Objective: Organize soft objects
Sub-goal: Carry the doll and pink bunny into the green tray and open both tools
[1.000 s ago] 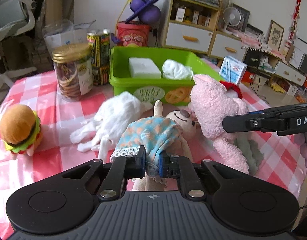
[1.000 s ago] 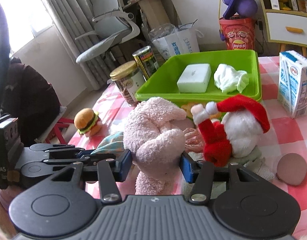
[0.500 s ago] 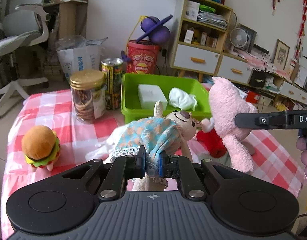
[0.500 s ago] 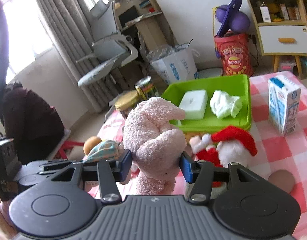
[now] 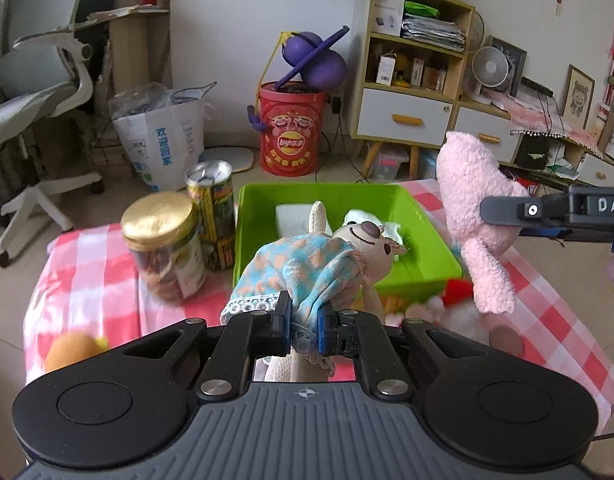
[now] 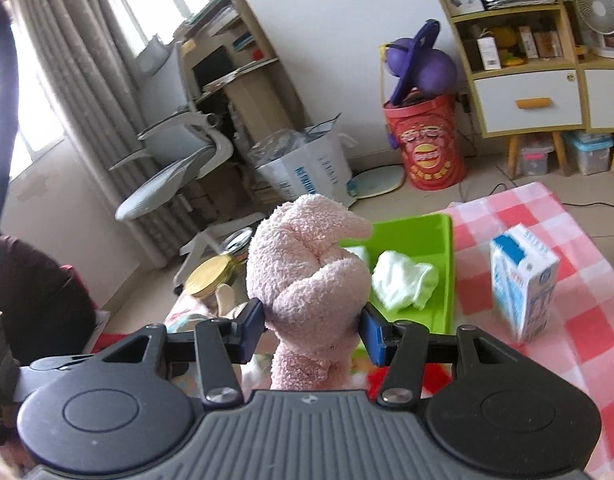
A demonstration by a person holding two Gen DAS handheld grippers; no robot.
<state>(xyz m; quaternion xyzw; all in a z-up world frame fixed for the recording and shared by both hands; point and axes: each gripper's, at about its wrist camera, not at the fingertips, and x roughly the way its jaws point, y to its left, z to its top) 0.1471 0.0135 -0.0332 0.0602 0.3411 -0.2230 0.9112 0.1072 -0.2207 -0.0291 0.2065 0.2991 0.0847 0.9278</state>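
My left gripper is shut on the blue-and-orange dress of a beige rabbit doll, held in the air in front of the green bin. My right gripper is shut on a pink plush toy, also lifted above the table; the toy shows in the left wrist view at the right, beside the bin. The bin holds a white block and a white cloth. A Santa plush lies on the table below.
A gold-lidded jar and a can stand left of the bin. A burger plush lies at the table's front left. A milk carton stands right of the bin. A brown disc lies on the checked cloth.
Both grippers have risen with their toys, well above the table. The doll and the pink plush now hang nearer the green bin. The table looks smaller and lower.
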